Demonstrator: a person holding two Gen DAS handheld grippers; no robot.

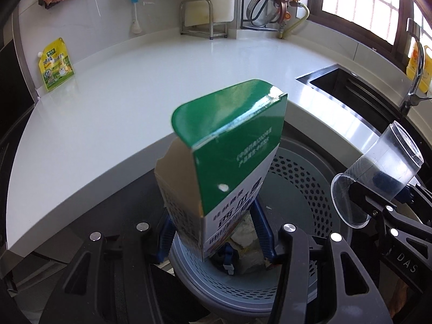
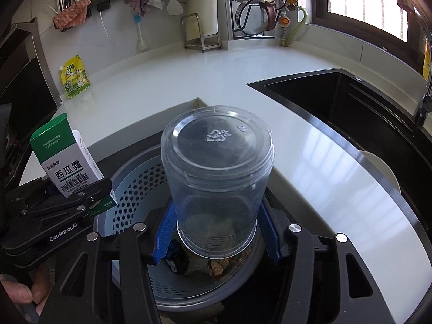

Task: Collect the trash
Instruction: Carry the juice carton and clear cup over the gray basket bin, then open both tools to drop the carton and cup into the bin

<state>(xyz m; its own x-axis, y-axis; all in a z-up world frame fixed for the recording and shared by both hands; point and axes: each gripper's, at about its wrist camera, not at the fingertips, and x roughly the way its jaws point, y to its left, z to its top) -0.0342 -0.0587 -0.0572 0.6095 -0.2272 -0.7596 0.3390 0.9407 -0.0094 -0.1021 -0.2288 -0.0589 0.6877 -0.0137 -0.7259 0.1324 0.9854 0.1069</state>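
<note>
A: What did the left wrist camera take in?

B: A kitchen, with a white desk (image 1: pixel 129 86) curving round to a black sink (image 1: pixel 348 86) under a window. A yellow-green pouch (image 1: pixel 56 64) leaned against the back wall, and a metal rack (image 1: pixel 201 17) stood further along. Below the desk edge sat a grey perforated bin (image 1: pixel 291 178) with scraps in the bottom.

A: And the left hand-held gripper (image 1: pixel 214 232)?

B: Its blue pads were closed on the lower end of a green and white carton (image 1: pixel 232 145), which stood tilted above the bin, top flap open. At the right edge of that view the right hand-held gripper (image 1: pixel 378 189) gripped a clear plastic cup (image 1: pixel 383 172), lying sideways over the bin's rim.

A: The right wrist camera?

B: The same desk (image 2: pixel 243 81), sink (image 2: pixel 337 102) and pouch (image 2: pixel 74 77). The right hand-held gripper (image 2: pixel 216 226) clamped the clear plastic cup (image 2: pixel 216 167) by its sides near the mouth, with the base pointing away from the camera and a recycling mark showing on it. The cup hung directly over the bin (image 2: pixel 140 186), where wrappers lay inside.

A: Was the carton visible there?

B: Yes, at the left, the carton (image 2: pixel 67 156) was held upright in the left hand-held gripper (image 2: pixel 78 191), just beside the bin's rim. A thumb (image 2: pixel 19 294) showed at the lower left corner.
</note>
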